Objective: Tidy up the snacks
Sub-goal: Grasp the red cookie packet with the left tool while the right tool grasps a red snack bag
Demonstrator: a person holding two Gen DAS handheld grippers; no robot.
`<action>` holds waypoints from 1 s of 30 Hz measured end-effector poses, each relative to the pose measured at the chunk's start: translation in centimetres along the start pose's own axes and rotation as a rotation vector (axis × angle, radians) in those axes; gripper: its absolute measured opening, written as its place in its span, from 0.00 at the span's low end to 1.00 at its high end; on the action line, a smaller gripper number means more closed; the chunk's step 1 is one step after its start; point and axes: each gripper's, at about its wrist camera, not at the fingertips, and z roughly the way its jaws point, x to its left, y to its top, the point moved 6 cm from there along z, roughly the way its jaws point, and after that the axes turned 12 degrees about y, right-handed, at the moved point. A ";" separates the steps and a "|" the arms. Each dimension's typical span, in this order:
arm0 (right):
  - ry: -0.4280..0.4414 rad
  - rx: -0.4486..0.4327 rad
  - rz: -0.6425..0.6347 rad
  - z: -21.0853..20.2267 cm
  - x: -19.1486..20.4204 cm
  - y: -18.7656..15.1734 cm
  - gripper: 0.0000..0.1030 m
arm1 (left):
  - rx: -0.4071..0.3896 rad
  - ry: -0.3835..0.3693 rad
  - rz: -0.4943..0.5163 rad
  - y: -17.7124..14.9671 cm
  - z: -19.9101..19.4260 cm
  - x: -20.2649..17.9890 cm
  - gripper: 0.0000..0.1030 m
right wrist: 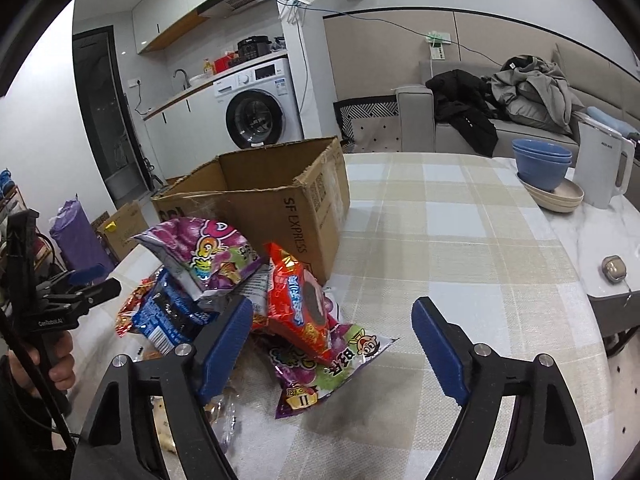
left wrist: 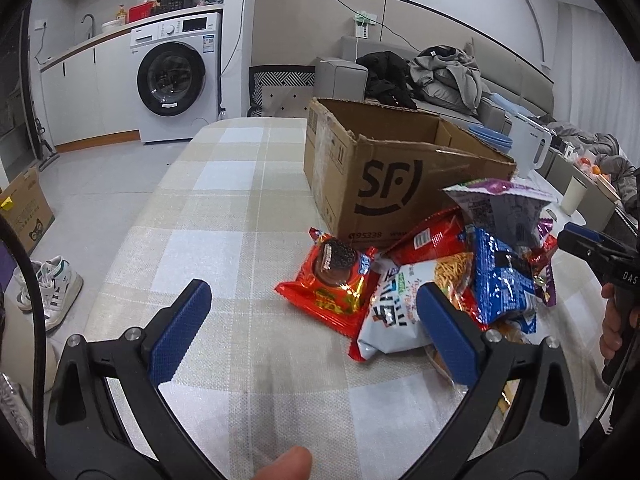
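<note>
**Snacks still piled on table, box looks unfilled — task barely begun**

Nearest: left gripper (left wrist: pixel 312 314) spread wide, nothing between its fingers, hovering over bare checked tablecloth (left wrist: pixel 224 208) just left of the pile. Right gripper (right wrist: pixel 332 334) also spread wide and holding nothing, low over the pile's near edge; its left finger overlaps the packets in view, contact can't be told.

Mid: snack pile (right wrist: pixel 248 304) sits loose on the tablecloth, unsorted, packets overlapping. Red Oreo-style cookie pack (left wrist: pixel 336 280) at the pile's left side, white-and-orange noodle-snack bag (left wrist: pixel 400 300) touching it, blue packet (left wrist: pixel 504 276) on top toward the right, purple gummy bag (right wrist: pixel 204 256) propped highest, second purple bag (right wrist: pixel 320 368) flat at the near edge under the red pack.

Far: open SF Express cardboard box (left wrist: pixel 384 176) stands just behind the pile, touching or nearly so. Visible inside walls show no snacks; floor of the box is hidden.

Judgement: nothing gripped, nothing evidently boxed; every packet seen remains to be moved, presumably into the box.
</note>
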 end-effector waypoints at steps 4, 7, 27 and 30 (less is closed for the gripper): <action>-0.002 0.022 -0.010 0.9 0.0 0.3 0.82 | 0.009 0.011 -0.010 0.7 0.9 0.2 0.99; -0.005 0.041 -0.017 1.6 0.1 0.3 0.78 | 0.043 0.031 -0.021 0.9 2.3 0.5 0.99; 0.012 0.099 -0.031 3.2 0.1 0.1 0.70 | 0.220 -0.052 0.062 1.8 9.5 -1.5 0.82; 0.008 0.098 -0.025 3.3 -0.2 0.2 0.69 | 0.235 -0.043 0.067 1.9 10.4 -1.4 0.82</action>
